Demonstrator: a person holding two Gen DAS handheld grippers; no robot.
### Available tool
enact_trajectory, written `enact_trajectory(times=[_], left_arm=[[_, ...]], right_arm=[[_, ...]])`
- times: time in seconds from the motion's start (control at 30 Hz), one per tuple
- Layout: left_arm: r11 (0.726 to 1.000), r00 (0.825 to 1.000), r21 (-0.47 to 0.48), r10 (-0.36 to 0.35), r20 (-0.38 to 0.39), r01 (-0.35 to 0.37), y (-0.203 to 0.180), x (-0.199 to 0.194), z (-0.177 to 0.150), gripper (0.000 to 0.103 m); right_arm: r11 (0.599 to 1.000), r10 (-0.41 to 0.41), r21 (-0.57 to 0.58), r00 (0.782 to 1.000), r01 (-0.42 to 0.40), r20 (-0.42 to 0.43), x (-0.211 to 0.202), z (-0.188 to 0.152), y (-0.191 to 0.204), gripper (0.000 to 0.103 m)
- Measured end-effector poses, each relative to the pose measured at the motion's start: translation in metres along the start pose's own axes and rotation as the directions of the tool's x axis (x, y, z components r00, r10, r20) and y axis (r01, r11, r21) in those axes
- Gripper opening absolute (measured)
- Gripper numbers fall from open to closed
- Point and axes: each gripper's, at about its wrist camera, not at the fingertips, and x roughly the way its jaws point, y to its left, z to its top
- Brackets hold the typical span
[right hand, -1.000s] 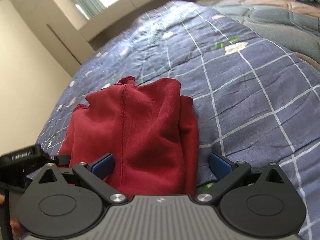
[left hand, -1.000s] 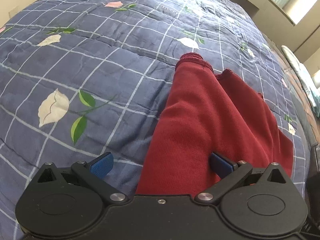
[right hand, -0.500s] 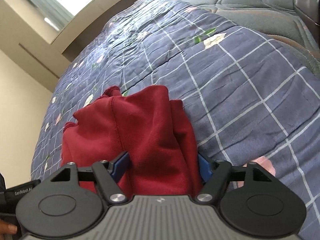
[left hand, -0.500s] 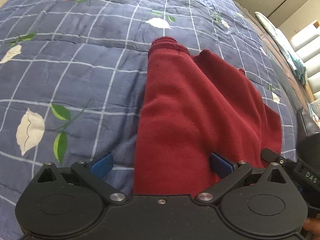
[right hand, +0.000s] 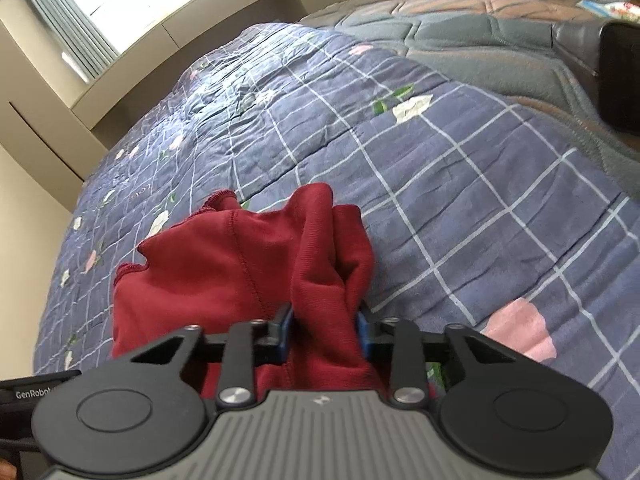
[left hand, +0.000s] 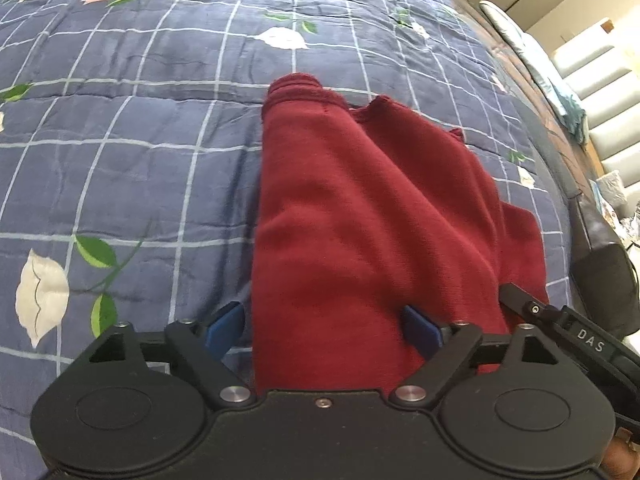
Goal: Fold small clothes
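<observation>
A dark red garment lies partly folded on a blue checked quilt. My left gripper is open, its blue pads on either side of the garment's near edge, the cloth lying between them. My right gripper has closed on a bunched fold of the red garment at its right near corner, which puckers upward between the blue pads. The right gripper's body shows at the right edge of the left wrist view.
The quilt has white and pink flower prints. A brown and grey quilted cover lies beyond it, with pillows at the far edge. A wall and window ledge stand behind the bed.
My right gripper has closed from wide open onto the garment's corner, bunching the cloth. My left gripper has narrowed a little and moved forward over the near edge.
</observation>
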Motion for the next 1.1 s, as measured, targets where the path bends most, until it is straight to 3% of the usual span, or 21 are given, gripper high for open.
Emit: enact_trajectory(times=[0.13,0.2,0.33,0.43,0.6,0.77,0.9,1.1], left_arm=[[1.000,1.000,0.004,-0.015,-0.012,0.015,-0.002,-0.003,0.004,0.073],[1.000,1.000,0.003,-0.017,-0.015,0.017,-0.002,-0.005,0.006,0.065],[0.999,0.999,-0.013,-0.034,-0.021,0.034,0.001,-0.016,0.011,0.039],[0.998,0.998,-0.043,-0.058,-0.040,0.056,0.007,-0.023,0.017,0.033],[0.996,0.997,-0.063,-0.070,0.012,0.071,0.015,-0.053,0.027,0.031],[0.996,0.996,-0.086,-0.026,0.083,0.033,0.037,-0.090,0.037,0.031],[0.994,0.995,-0.106,0.029,0.092,-0.019,0.060,-0.106,0.041,0.031],[0.984,0.994,-0.155,0.098,0.049,-0.090,0.093,-0.099,0.037,0.032]], right_arm=[[0.999,-0.026,-0.020,0.999,0.027,0.027,-0.009,0.001,0.016,0.018],[1.000,-0.013,-0.025,0.999,0.014,0.041,-0.016,0.001,0.024,0.017],[0.998,0.007,-0.064,0.999,-0.003,0.052,-0.025,0.001,0.046,0.017],[0.996,0.032,-0.081,0.997,-0.027,0.067,-0.033,0.005,0.060,0.017],[0.989,0.114,-0.108,0.990,-0.105,0.085,-0.044,0.013,0.085,0.017],[0.968,0.218,-0.137,0.974,-0.208,0.061,-0.033,0.013,0.114,0.017],[0.955,0.274,-0.124,0.962,-0.271,0.011,-0.011,0.005,0.131,0.017],[0.962,0.258,-0.069,0.964,-0.263,-0.068,0.013,-0.014,0.131,0.017]])
